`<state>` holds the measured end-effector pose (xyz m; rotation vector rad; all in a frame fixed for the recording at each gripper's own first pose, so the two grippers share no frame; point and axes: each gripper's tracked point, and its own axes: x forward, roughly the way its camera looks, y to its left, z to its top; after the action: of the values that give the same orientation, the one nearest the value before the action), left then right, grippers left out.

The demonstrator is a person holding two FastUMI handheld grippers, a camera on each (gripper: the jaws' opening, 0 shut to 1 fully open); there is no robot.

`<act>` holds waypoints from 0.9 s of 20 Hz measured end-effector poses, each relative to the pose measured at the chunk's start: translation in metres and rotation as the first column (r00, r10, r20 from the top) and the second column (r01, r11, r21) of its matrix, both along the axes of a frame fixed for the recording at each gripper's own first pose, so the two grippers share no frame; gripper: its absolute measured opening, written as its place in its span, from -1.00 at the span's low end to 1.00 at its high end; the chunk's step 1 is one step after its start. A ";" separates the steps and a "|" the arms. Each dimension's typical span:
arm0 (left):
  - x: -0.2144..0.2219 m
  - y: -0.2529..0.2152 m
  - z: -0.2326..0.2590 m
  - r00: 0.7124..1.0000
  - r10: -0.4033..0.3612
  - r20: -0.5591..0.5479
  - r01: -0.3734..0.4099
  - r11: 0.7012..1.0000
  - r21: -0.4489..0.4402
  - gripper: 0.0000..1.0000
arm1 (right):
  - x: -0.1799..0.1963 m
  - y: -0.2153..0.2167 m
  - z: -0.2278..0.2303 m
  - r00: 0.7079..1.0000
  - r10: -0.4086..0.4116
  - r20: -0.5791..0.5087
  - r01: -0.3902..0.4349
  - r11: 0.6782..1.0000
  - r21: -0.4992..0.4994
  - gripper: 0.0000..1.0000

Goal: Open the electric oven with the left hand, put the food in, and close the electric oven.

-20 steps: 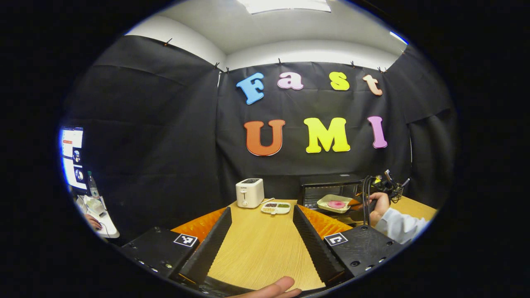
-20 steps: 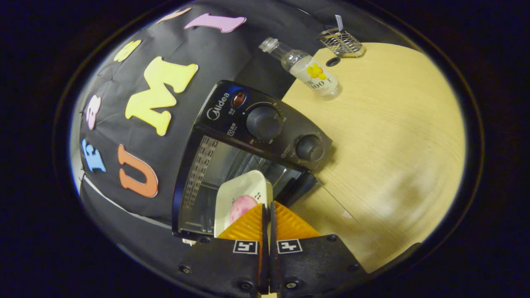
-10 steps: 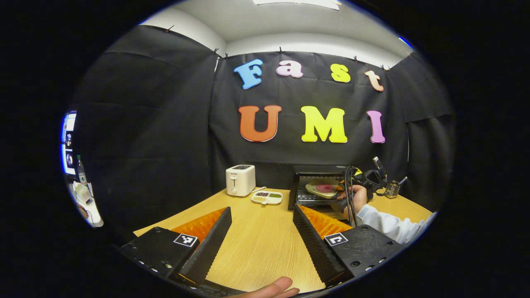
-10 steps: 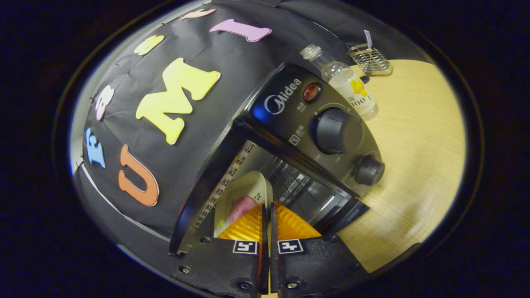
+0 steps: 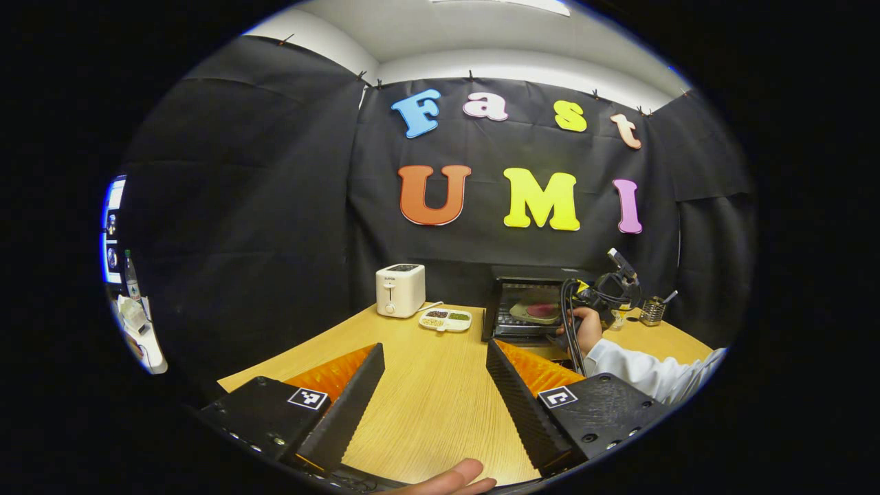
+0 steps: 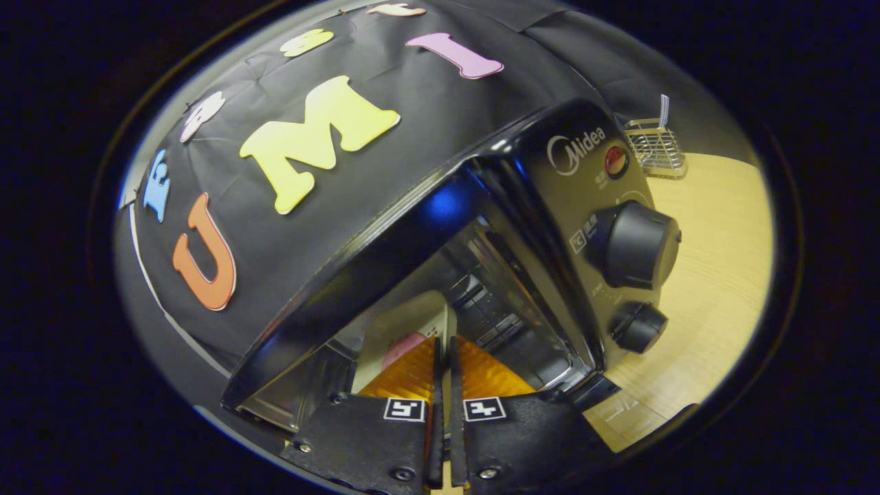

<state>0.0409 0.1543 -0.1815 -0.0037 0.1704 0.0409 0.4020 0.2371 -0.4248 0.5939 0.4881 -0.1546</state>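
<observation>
The black electric oven [image 6: 550, 199] stands open, its cavity facing me. My right gripper [image 6: 443, 342] is shut on the rim of a white plate [image 6: 402, 320] that carries a pink piece of food [image 6: 407, 346]. Plate and fingers are inside the oven's mouth. From the left gripper view the oven [image 5: 526, 275] sits far back on the table, with the plate [image 5: 535, 311] inside it and the right gripper [image 5: 608, 289] in a hand with a white sleeve in front. My left gripper [image 5: 433, 347] hovers open over the table, holding nothing.
A white toaster [image 5: 400, 289] and a divided snack dish [image 5: 447, 319] stand left of the oven. A wire mesh holder [image 6: 656, 148] sits behind the oven on the wooden table [image 6: 715, 261]. Two knobs [image 6: 636, 244] stick out of the oven's panel. A fingertip [image 5: 454, 476] shows at the bottom edge.
My right gripper has carried the plate forward from in front of the open oven into its cavity. The left gripper has stayed open and drifted only slightly.
</observation>
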 end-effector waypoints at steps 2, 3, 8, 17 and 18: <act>0.000 0.000 -0.001 1.000 -0.003 0.000 0.003 1.000 -0.009 0.91 | -0.002 -0.003 -0.006 1.000 -0.003 -0.014 0.003 1.000 -0.008 -0.83; -0.001 0.000 -0.003 1.000 -0.005 -0.005 0.005 1.000 -0.009 0.89 | -0.003 -0.004 -0.011 1.000 -0.006 -0.031 0.006 1.000 -0.008 -0.82; -0.005 -0.005 -0.012 0.999 -0.024 -0.042 0.024 1.000 -0.005 0.90 | -0.014 -0.006 -0.014 0.999 0.004 -0.054 -0.003 1.000 0.020 -0.80; -0.019 -0.018 -0.013 0.997 -0.030 -0.073 0.031 0.999 0.014 0.90 | -0.068 -0.007 0.022 0.994 0.108 0.016 -0.108 0.994 -0.015 0.04; -0.020 -0.020 -0.014 0.996 -0.030 -0.079 0.031 0.999 0.014 0.90 | -0.074 -0.008 0.030 0.992 0.121 0.034 -0.120 0.992 -0.026 0.02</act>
<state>0.0208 0.1344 -0.1953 0.0156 0.2486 0.0118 0.3281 0.2290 -0.3948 0.5416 0.4855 -0.0345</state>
